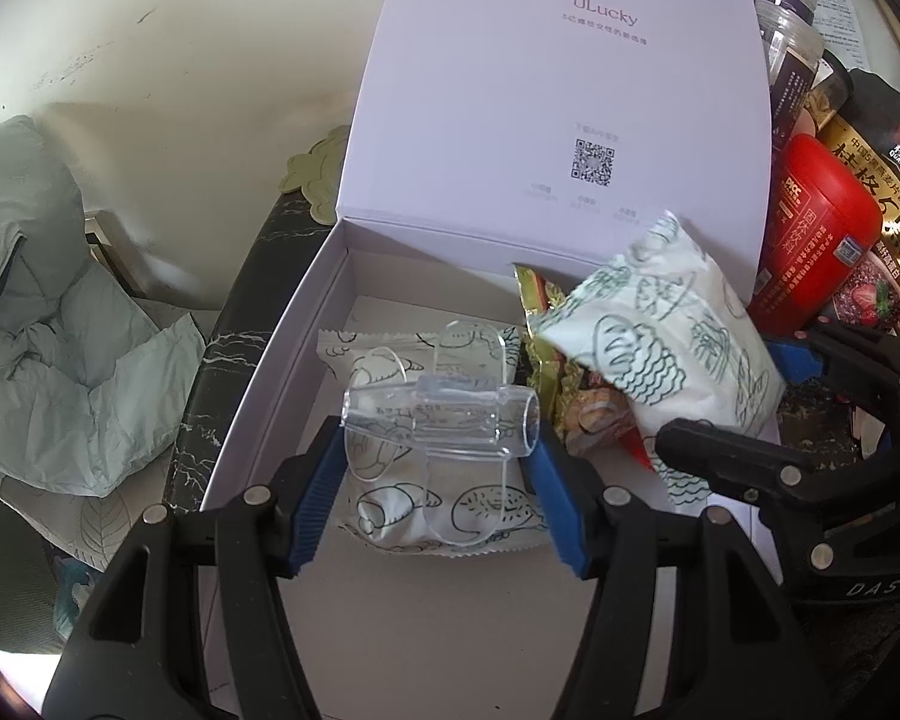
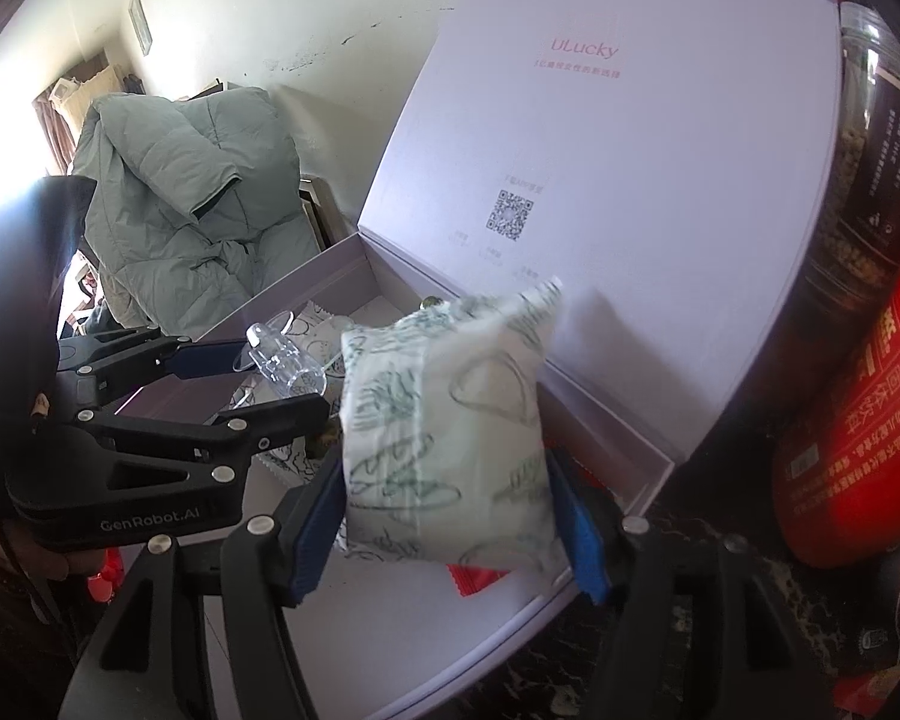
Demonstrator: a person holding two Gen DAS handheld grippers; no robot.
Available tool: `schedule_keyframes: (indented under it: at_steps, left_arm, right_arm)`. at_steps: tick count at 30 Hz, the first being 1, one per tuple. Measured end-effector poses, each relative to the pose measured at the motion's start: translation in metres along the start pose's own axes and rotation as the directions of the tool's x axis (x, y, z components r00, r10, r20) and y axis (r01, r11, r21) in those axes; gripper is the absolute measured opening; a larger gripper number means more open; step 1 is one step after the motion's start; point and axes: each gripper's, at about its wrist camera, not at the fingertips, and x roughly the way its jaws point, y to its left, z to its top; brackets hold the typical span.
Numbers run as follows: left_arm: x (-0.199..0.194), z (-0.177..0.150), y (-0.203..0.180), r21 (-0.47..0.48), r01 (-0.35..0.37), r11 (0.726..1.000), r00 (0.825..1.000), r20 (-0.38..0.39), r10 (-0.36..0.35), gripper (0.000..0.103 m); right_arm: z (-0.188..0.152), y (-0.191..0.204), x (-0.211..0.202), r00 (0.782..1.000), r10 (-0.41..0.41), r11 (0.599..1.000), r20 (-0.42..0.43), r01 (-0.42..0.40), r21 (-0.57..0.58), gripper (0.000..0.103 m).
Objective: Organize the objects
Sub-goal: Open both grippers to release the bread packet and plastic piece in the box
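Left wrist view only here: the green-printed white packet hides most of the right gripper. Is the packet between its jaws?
Observer: Yes. In the right wrist view the green-printed white packet sits between the right gripper jaws, with a blue pad against each side.
Operator: Is it over the box?
Observer: Yes, it is above the white cardboard box, just inside its right end wall.
Operator: Anything on my gripper's outside?
Observer: The left gripper, clamping the clear plastic piece, bears GenRobot.AI lettering.
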Motion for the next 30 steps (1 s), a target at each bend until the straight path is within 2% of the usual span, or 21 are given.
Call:
schedule_keyframes:
  at_steps: [3, 10, 15, 18, 30]
  left_arm:
    - [-0.004, 0.0, 0.002, -0.008, 0.004, 1.0, 1.0, 0.003, -0.004, 0.06]
    - [-0.013, 0.002, -0.003, -0.002, -0.018, 1.0, 0.999, 0.026, 0.018, 0.069]
    - [-0.02, 0.003, -0.005, -0.001, -0.023, 1.0, 0.999, 0.039, 0.023, 0.07]
    - [-0.023, 0.004, -0.007, 0.002, -0.042, 0.999, 0.998, 0.048, 0.042, 0.072]
    - [-0.044, 0.007, -0.006, -0.01, -0.072, 0.997, 0.992, 0.099, 0.072, 0.073]
  right_arm:
    - [0.002, 0.0, -0.008, 1.0, -0.017, 1.0, 0.017, 0.018, -0.004, 0.07]
    - [0.003, 0.003, -0.018, 0.999, -0.034, 0.999, 0.024, 0.034, -0.021, 0.071]
    - [0.004, 0.002, -0.025, 0.998, -0.048, 0.999, 0.041, 0.049, -0.021, 0.071]
    - [0.007, 0.001, -0.029, 0.996, -0.077, 0.997, 0.052, 0.078, -0.017, 0.075]
    - [0.009, 0.002, -0.048, 0.992, -0.106, 0.994, 0.073, 0.106, 0.008, 0.075]
